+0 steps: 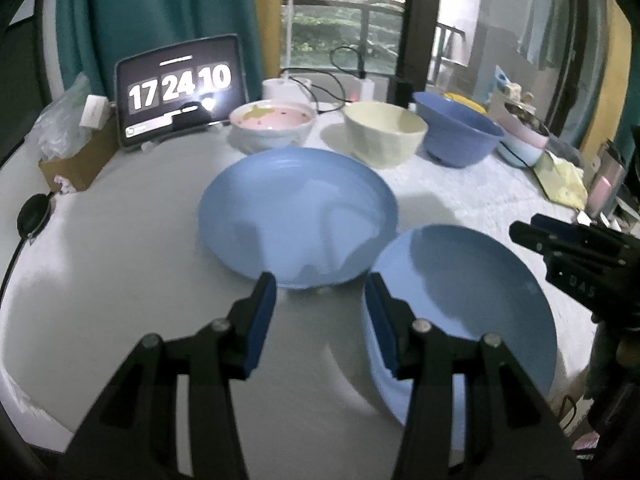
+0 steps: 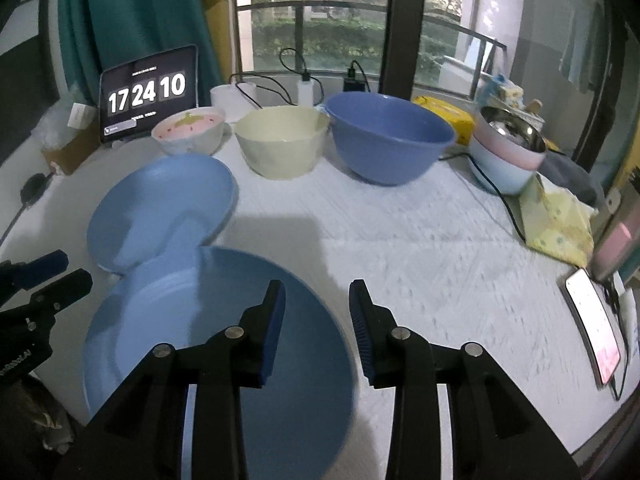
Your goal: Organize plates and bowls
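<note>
Your left gripper (image 1: 320, 292) and right gripper (image 2: 318, 300) both hang part-open, empty. Two blue plates (image 1: 298, 216) (image 1: 468, 304) sit unstacked on the table (image 1: 120, 260), near edges overlapping; three bowls (image 2: 282, 140) behind remain unnested. Barely started.

You are facing a white table (image 2: 420, 240) standing before a large window (image 2: 328, 20) with a dark frame; a teal curtain (image 2: 132, 12) is hanging at left, and dim daylight is entering over a balcony railing (image 2: 320, 8).
</note>
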`<act>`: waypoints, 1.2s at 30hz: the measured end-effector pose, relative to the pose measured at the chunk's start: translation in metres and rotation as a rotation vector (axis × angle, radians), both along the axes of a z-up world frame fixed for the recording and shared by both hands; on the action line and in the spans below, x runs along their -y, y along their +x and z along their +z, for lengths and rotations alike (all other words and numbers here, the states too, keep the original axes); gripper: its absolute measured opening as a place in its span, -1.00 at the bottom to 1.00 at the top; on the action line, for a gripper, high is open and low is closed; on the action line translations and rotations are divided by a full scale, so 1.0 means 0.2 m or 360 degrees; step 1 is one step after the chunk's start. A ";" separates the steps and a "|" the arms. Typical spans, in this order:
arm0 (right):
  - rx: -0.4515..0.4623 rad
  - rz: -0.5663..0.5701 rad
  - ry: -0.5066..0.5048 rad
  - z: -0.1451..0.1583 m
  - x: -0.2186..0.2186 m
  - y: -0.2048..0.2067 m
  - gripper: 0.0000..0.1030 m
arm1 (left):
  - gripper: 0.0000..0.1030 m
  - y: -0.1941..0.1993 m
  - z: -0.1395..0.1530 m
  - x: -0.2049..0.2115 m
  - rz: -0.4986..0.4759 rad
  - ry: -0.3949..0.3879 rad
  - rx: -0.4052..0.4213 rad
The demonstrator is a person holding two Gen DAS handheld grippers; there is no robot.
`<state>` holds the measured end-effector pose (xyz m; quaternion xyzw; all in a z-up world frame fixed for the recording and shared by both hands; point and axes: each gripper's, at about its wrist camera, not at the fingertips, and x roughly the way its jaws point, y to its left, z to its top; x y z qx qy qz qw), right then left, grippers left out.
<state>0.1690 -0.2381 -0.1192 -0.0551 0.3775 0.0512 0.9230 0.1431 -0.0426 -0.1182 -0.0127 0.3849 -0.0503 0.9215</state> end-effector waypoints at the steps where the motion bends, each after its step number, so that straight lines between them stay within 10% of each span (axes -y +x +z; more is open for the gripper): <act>1: 0.0000 0.0008 -0.0003 0.00 -0.01 0.01 -0.31 | -0.06 0.01 0.00 -0.02 0.0013 -0.0005 0.0001; 36: -0.0104 0.0272 0.0008 -0.07 -0.42 0.53 -0.31 | 0.18 0.44 -0.14 -0.39 0.0301 -0.0059 -0.0047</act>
